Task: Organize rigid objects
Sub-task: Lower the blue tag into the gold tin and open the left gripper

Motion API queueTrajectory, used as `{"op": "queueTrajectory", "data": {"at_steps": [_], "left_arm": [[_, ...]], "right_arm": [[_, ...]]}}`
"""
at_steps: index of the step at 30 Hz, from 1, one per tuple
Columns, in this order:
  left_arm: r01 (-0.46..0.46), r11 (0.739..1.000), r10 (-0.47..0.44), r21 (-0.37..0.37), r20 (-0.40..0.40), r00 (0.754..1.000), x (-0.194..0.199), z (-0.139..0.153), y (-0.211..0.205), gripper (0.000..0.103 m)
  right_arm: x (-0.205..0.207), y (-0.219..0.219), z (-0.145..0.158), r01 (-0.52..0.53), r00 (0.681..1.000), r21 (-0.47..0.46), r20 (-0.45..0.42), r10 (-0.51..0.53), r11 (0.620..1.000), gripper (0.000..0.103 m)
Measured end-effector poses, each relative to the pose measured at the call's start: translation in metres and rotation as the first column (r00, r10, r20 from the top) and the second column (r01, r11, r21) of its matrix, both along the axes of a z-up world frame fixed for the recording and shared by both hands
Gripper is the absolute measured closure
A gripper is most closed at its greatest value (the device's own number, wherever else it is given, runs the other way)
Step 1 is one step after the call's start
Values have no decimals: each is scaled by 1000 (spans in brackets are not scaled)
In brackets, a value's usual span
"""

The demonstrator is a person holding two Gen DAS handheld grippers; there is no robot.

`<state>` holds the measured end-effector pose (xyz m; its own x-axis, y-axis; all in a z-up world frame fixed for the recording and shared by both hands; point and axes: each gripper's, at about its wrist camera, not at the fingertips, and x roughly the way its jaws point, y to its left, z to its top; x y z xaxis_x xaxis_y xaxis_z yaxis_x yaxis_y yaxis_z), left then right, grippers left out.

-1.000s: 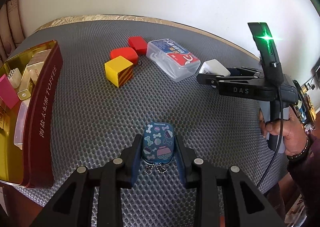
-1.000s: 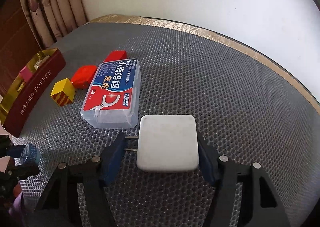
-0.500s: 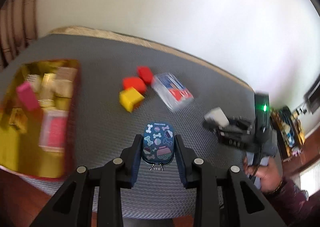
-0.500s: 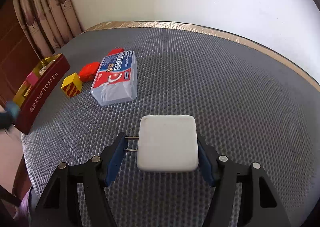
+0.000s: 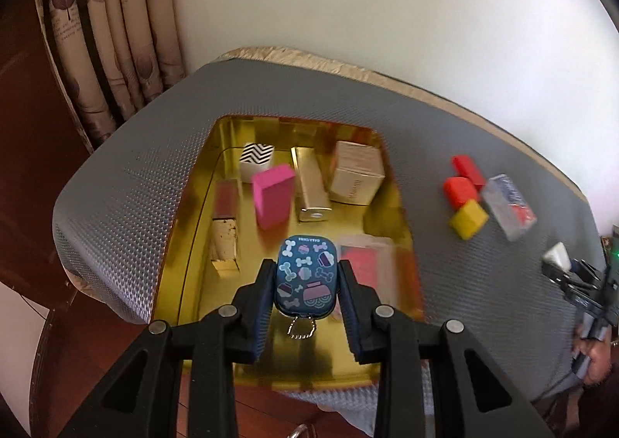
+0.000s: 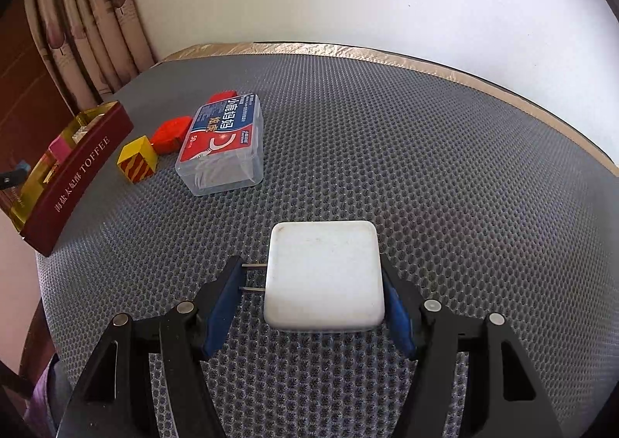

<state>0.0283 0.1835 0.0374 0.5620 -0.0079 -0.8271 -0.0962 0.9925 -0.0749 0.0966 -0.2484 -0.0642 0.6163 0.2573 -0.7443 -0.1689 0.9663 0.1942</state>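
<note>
A: What is the left gripper (image 5: 305, 283) doing?

B: Its jaws are clamped tight on a small blue case (image 5: 305, 277) printed with bones and paw shapes. Both blue pads press its long sides, and a short bead chain dangles from its lower end. The case hangs above the gold-lined tin (image 5: 193, 213), over the near part of it.

A: What lies in the tin?

B: A pink block (image 5: 272, 194), a zigzag-patterned box (image 5: 257, 159), a gold bar-shaped box (image 5: 311, 186), a beige carton (image 5: 358, 175) and a flat clear packet with a red card (image 5: 365, 264), which is blurred.

A: And the right gripper (image 6: 315, 289)?

B: About half open, closed on a white charger (image 6: 324, 275). The right pad lies against the charger's side; the left pad meets the tips of its two metal prongs. I cannot tell whether the charger rests on the grey mat (image 6: 425, 167) or sits just above it.

A: What remains out on the mat?

B: A clear floss-pick box (image 6: 224, 146), a yellow striped cube (image 6: 137, 164) just beside it, and two red blocks (image 6: 170, 134) behind, close together, well apart from the charger.
</note>
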Motion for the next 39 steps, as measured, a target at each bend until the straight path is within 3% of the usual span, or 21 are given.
{"op": "queueTrajectory", "data": {"at_steps": [4, 12, 15, 18, 21, 25, 29, 35, 39], "left_arm": [[7, 999, -7, 52, -6, 1000, 14, -14, 1, 71], [5, 998, -3, 65, -25, 1000, 40, -36, 2, 71], [16, 998, -12, 67, -59, 998, 48, -41, 2, 62], [12, 993, -8, 115, -37, 999, 47, -39, -1, 58], [3, 993, 0, 116, -27, 1000, 42, -33, -1, 56], [-45, 997, 41, 70, 56, 998, 9, -9, 0, 56], [-149, 987, 142, 62, 114, 983, -43, 9, 2, 54], [-314, 948, 305, 52, 127, 944, -108, 17, 13, 53], [-367, 930, 361, 23, 133, 923, -132, 18, 24, 51]], "right_arm": [[1, 2, -1, -1, 1000, -14, 3, 1, 1000, 39], [0, 3, -2, 1, 1000, -13, 5, -1, 1000, 39], [-1, 2, -2, 2, 1000, -13, 4, -2, 1000, 39], [-1, 2, -2, 3, 1000, -12, 5, -3, 1000, 39], [-1, 2, -2, 3, 1000, -14, 6, -3, 1000, 39], [-1, 2, -1, 3, 1000, -12, 7, -3, 1000, 39], [-1, 3, -1, 3, 1000, -12, 5, -3, 1000, 39], [0, 4, 1, 4, 1000, -2, -20, -4, 1000, 39], [-3, 5, 8, -2, 999, 38, -50, 4, 999, 40]]}}
